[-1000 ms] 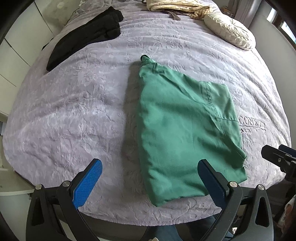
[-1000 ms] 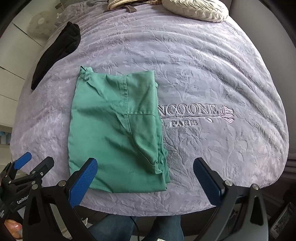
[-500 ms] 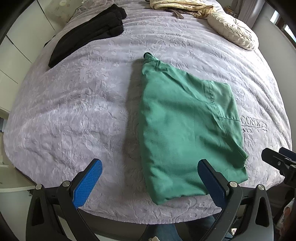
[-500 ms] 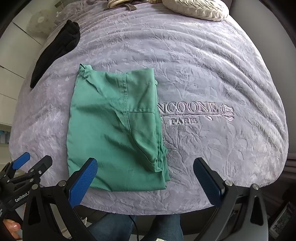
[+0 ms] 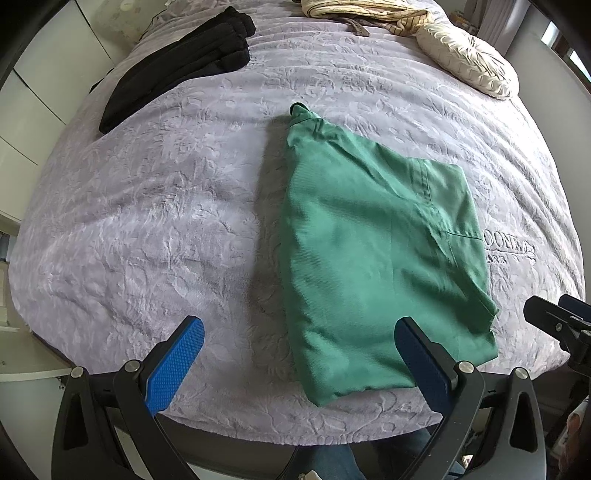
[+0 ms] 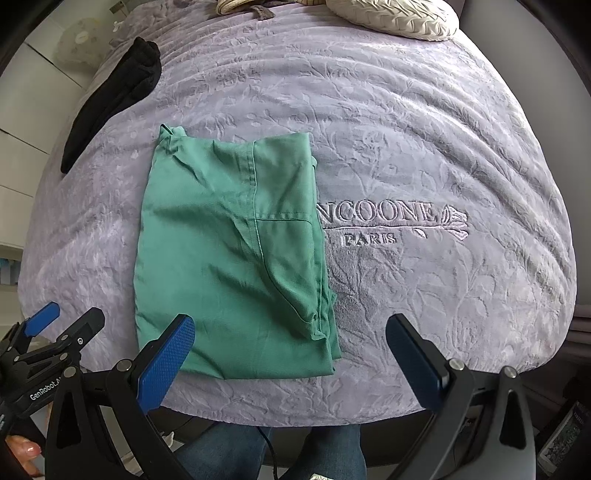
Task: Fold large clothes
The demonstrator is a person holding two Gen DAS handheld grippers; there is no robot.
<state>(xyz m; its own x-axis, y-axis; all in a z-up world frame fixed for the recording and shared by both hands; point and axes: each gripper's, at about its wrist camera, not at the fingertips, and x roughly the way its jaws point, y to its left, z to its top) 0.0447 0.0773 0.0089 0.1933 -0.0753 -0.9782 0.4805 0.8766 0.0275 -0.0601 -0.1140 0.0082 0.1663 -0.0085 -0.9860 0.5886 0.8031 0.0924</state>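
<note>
A green garment [image 5: 373,251] [image 6: 236,258] lies folded into a neat rectangle on the lilac bedspread [image 5: 166,206] [image 6: 424,155], near the bed's front edge. My left gripper [image 5: 299,354] hovers open above the near edge, its right pad over the garment's near corner, nothing held. My right gripper [image 6: 290,350] is open too, held above the garment's near right corner, with nothing between its fingers. Each gripper shows at the edge of the other's view.
A folded black garment [image 5: 177,66] [image 6: 110,99] lies at the far left of the bed. A cream cushion [image 5: 469,62] [image 6: 395,14] and a striped beige cloth [image 5: 362,11] sit at the head. White cabinets [image 5: 33,85] stand left. A person's jeans [image 6: 269,450] show below.
Both grippers have drifted slightly forward over the bed, staying open. The green garment lies unmoved.
</note>
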